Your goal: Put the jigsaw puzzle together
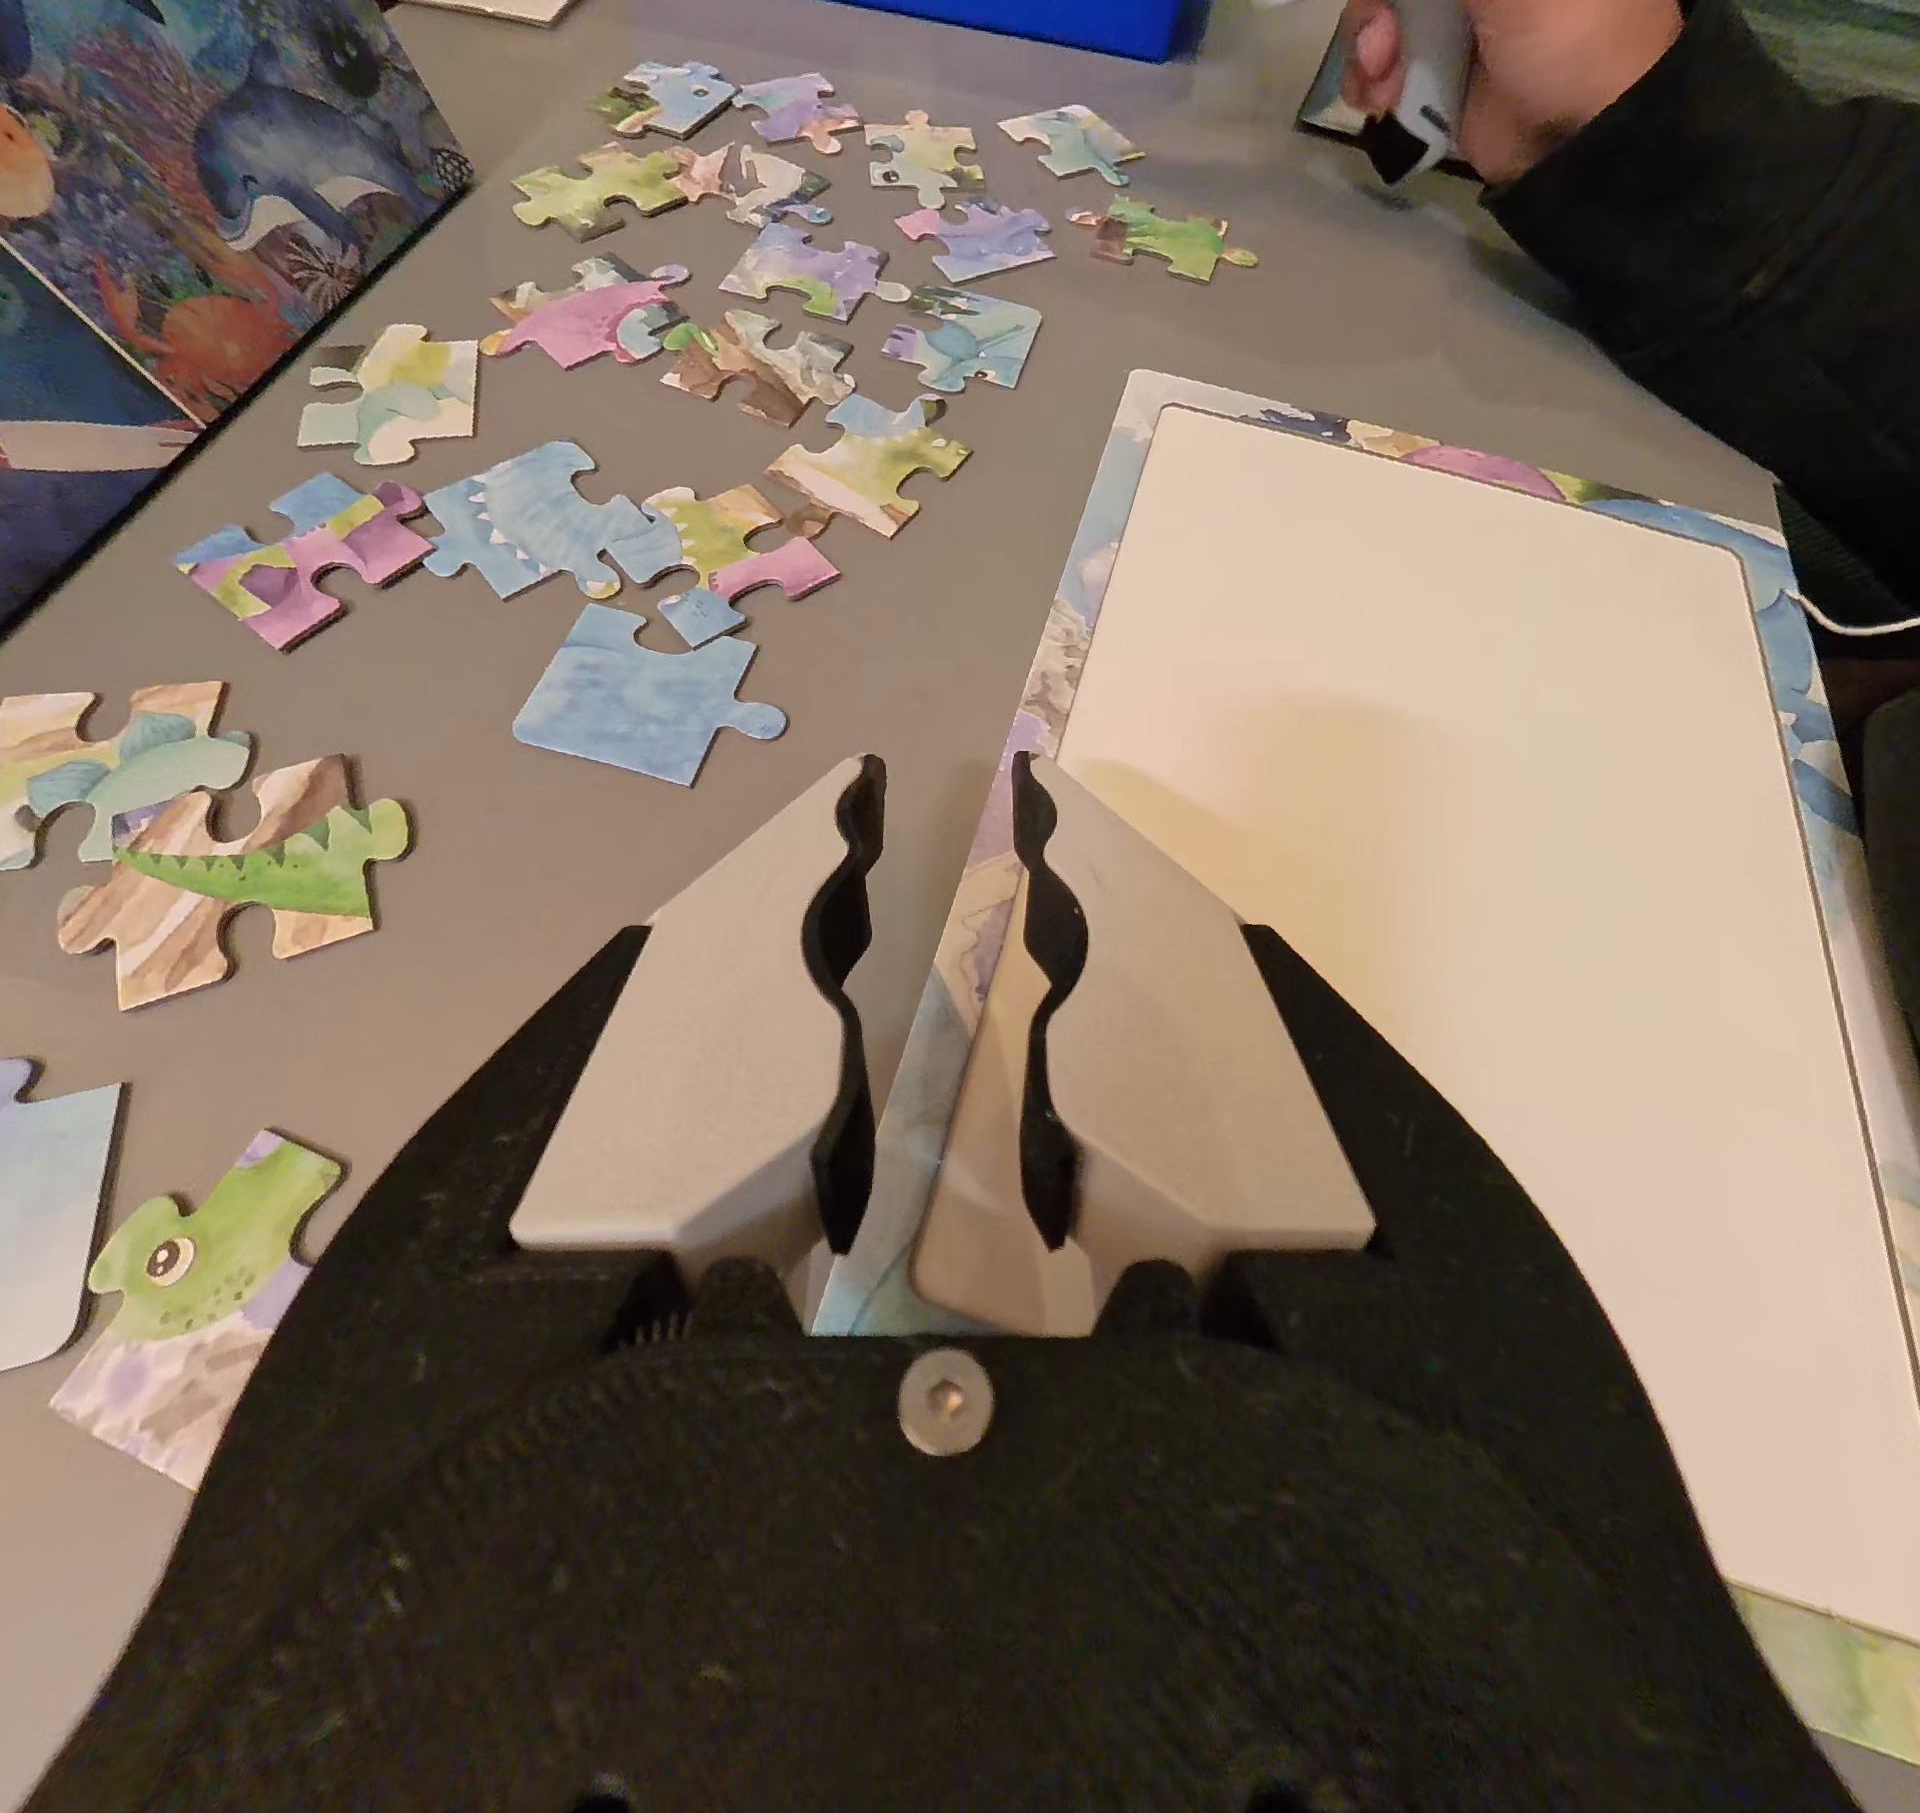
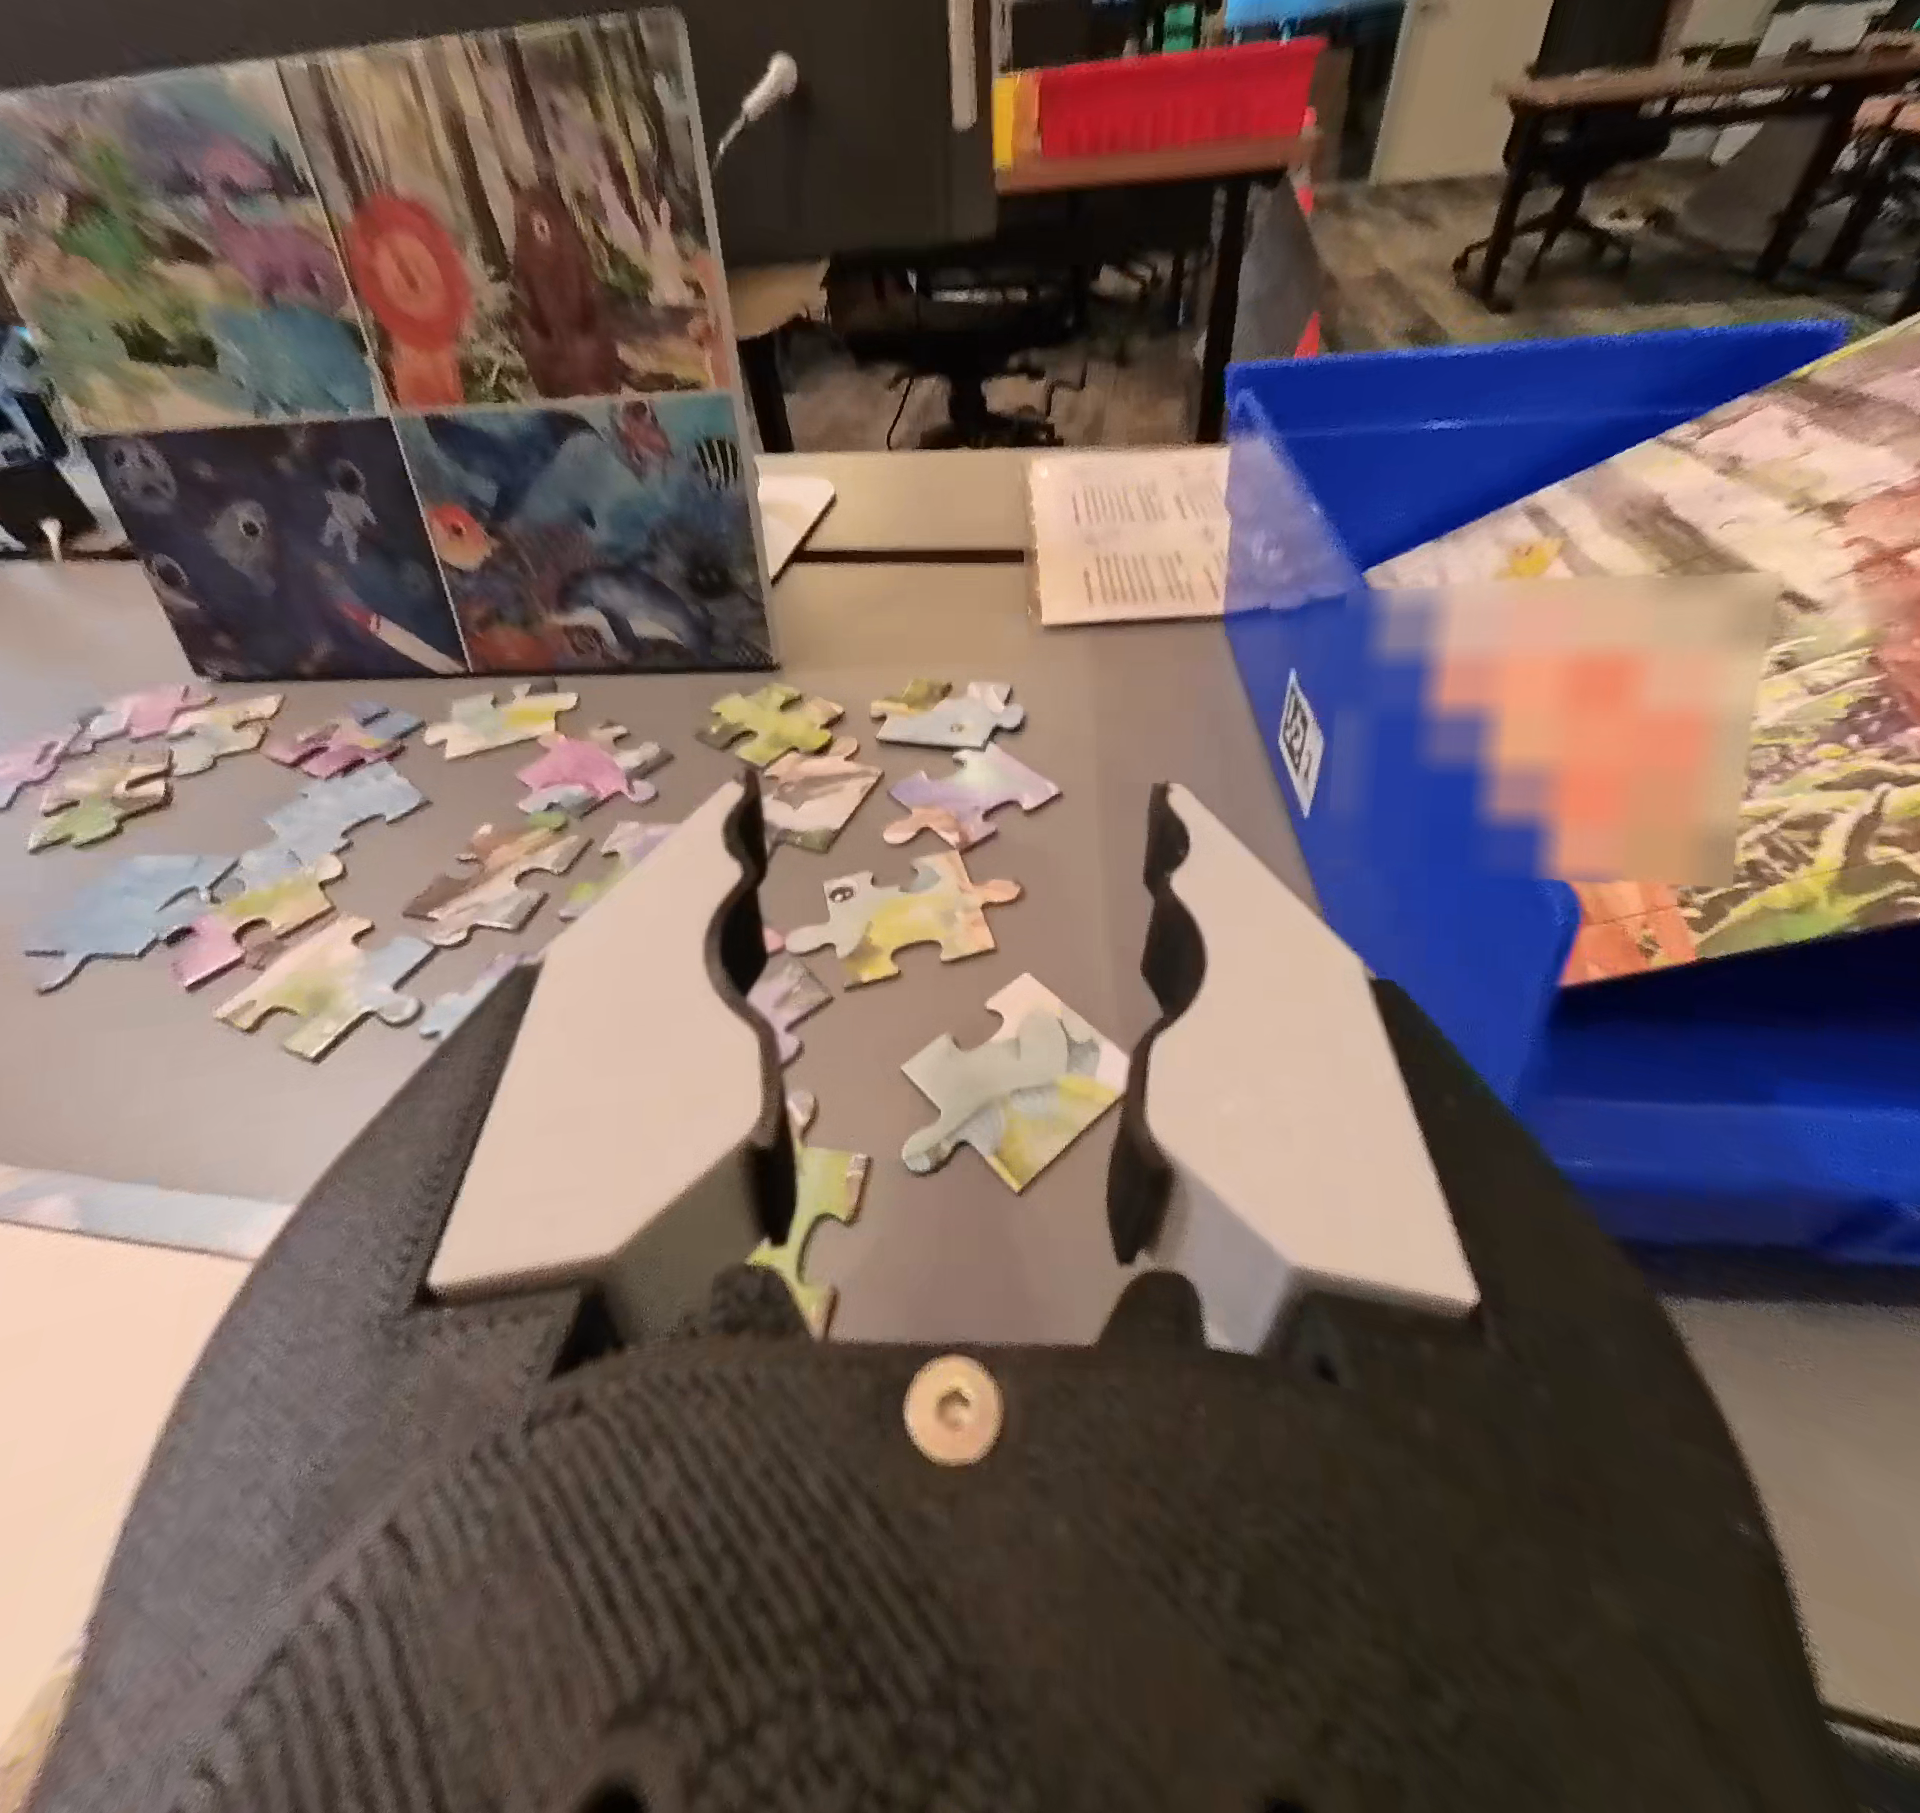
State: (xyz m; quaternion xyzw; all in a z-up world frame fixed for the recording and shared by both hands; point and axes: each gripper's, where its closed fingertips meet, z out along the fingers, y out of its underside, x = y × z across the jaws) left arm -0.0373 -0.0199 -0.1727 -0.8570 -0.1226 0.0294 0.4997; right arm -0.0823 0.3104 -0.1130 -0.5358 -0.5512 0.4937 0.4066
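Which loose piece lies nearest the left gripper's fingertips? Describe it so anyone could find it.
Start at the puzzle tray with its blank white centre. Just left of its near corner lies a plain blue piece. Unlike its multicoloured neighbours, it is almost solid blue, with a knob pointing toward the tray.

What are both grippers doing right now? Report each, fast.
Left gripper: narrowly open, holding nothing, over the edge of the puzzle tray.
Right gripper: wide open, empty, above the loose puzzle pieces.
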